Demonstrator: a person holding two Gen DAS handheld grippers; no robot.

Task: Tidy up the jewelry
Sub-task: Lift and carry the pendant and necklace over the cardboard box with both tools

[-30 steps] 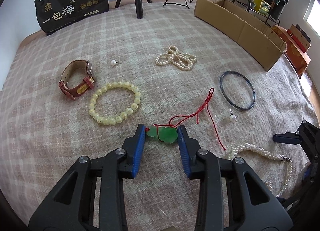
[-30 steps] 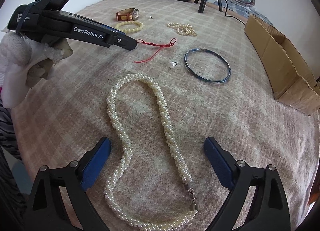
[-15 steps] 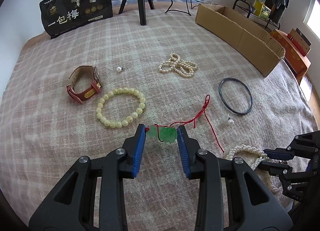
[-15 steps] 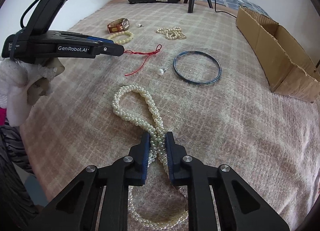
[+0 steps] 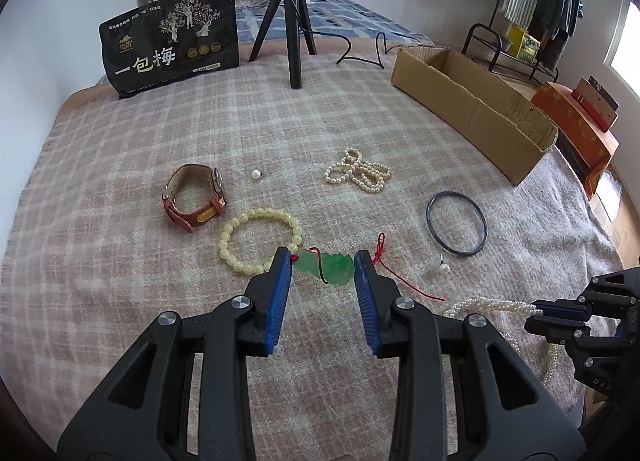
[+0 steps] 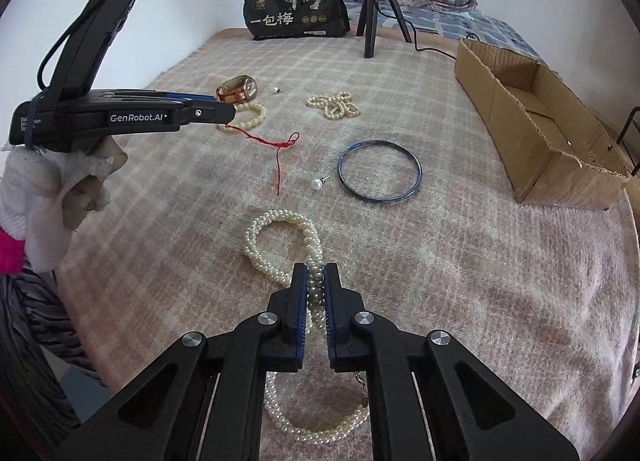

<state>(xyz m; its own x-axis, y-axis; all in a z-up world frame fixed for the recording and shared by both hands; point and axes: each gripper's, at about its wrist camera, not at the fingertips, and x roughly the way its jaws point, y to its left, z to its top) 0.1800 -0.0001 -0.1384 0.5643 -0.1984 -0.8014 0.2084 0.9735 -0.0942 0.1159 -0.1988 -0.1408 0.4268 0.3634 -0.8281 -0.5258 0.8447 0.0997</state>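
Note:
My left gripper (image 5: 323, 257) is shut on a green jade pendant (image 5: 338, 269), held a little above the checked blanket; its red cord (image 6: 276, 145) trails down to the cloth. My right gripper (image 6: 316, 269) has its jaws closing tight on two bunched strands of a twisted white pearl necklace (image 6: 276, 221); the pads press on the beads. The far loop rests on the blanket and the clasp end hangs under the gripper. In the left wrist view the right gripper (image 5: 560, 313) shows at the right edge with the necklace (image 5: 480, 307).
On the blanket lie a brown-strapped watch (image 5: 196, 197), a yellow bead bracelet (image 5: 260, 239), a small pearl strand (image 5: 360, 173), a dark bangle (image 5: 456, 227) and two pearl studs (image 5: 445, 268). An open cardboard box (image 5: 472, 109) sits at the right, a tripod (image 5: 294, 21) and a black bag (image 5: 172, 41) behind.
The right gripper closed from wide open onto the pearl necklace, bunching its strands, and began lifting them. Both grippers rose a little; the left kept the pendant.

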